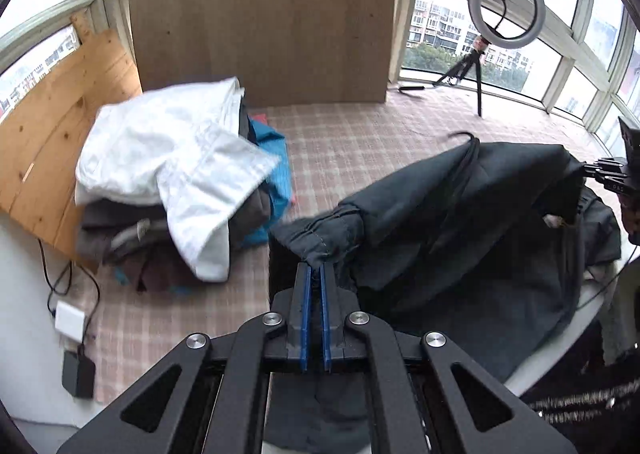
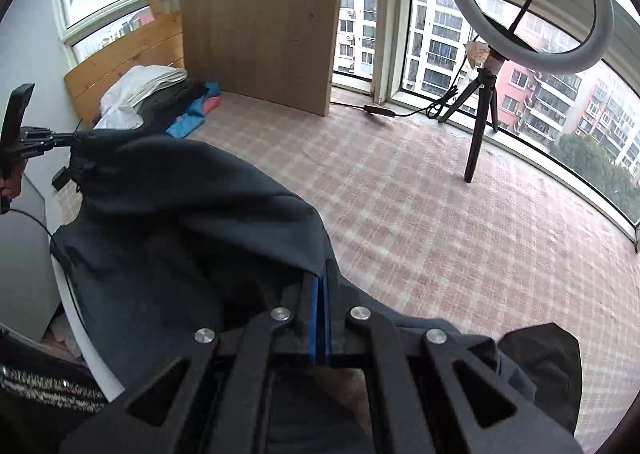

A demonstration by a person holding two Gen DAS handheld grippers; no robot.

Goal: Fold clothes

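A dark, blue-grey garment (image 1: 460, 213) hangs stretched between both grippers above the plaid-covered surface (image 1: 352, 141). My left gripper (image 1: 316, 268) is shut on its gathered elastic edge, with the blue pads (image 1: 306, 306) pressed onto the fabric. At the far right of that view my right gripper (image 1: 580, 167) pinches the other end. In the right wrist view the right gripper (image 2: 322, 276) is shut on a fold of the same garment (image 2: 192, 221). The left gripper (image 2: 74, 137) grips the gathered edge at the far left, with a hand behind it.
A pile of clothes (image 1: 168, 181), white on top with grey and blue beneath, lies at the back left. Behind it stand a brown board (image 1: 260, 17) and a wooden headboard (image 1: 60, 133). A ring light on a tripod (image 2: 532, 1) stands by the windows. A white adapter with cables (image 1: 70, 320) lies at the left edge.
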